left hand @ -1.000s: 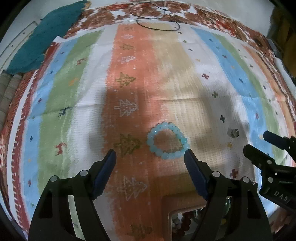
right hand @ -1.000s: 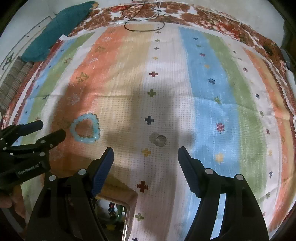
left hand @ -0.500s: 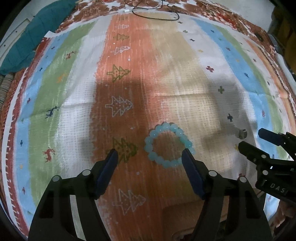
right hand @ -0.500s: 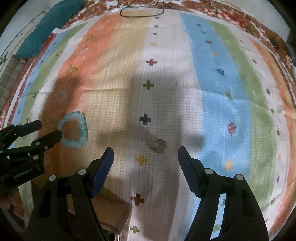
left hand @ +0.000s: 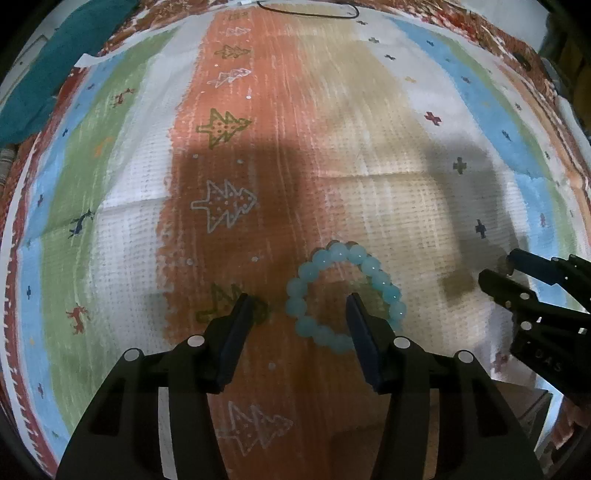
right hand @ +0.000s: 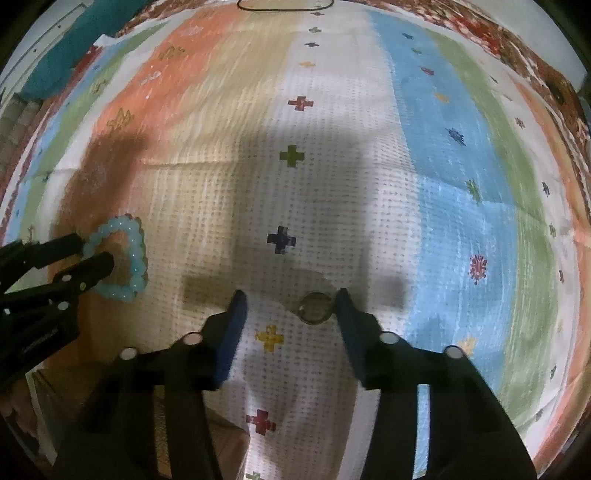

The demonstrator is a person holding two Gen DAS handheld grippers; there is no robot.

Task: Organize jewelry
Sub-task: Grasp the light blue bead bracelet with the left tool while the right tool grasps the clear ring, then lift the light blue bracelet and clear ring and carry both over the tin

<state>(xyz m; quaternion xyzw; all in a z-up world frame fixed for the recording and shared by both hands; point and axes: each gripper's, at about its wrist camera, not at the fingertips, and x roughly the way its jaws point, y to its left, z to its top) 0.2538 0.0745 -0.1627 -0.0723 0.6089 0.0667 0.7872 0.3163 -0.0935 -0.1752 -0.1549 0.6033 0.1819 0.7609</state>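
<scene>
A light blue bead bracelet (left hand: 343,295) lies flat on the striped cloth. My left gripper (left hand: 299,306) is open and low over it; its right finger (left hand: 360,332) stands inside the ring and its left finger outside, over the orange stripe. The bracelet also shows in the right wrist view (right hand: 125,258), with the left gripper's fingers (right hand: 92,266) across it. A small silver ring (right hand: 315,308) lies on the white stripe. My right gripper (right hand: 288,306) is open around it, the ring close to its right finger (right hand: 345,314).
The striped cloth (left hand: 332,166) covers the whole surface. A teal cloth (left hand: 55,74) lies at the far left. A black cord (left hand: 306,11) lies at the far edge. A wooden box corner (left hand: 532,406) shows at the lower right, under the right gripper (left hand: 535,295).
Both grippers moved forward and down. The left gripper's right finger now stands inside the bracelet. The silver ring now lies between the right gripper's fingers. Both jaws have narrowed somewhat.
</scene>
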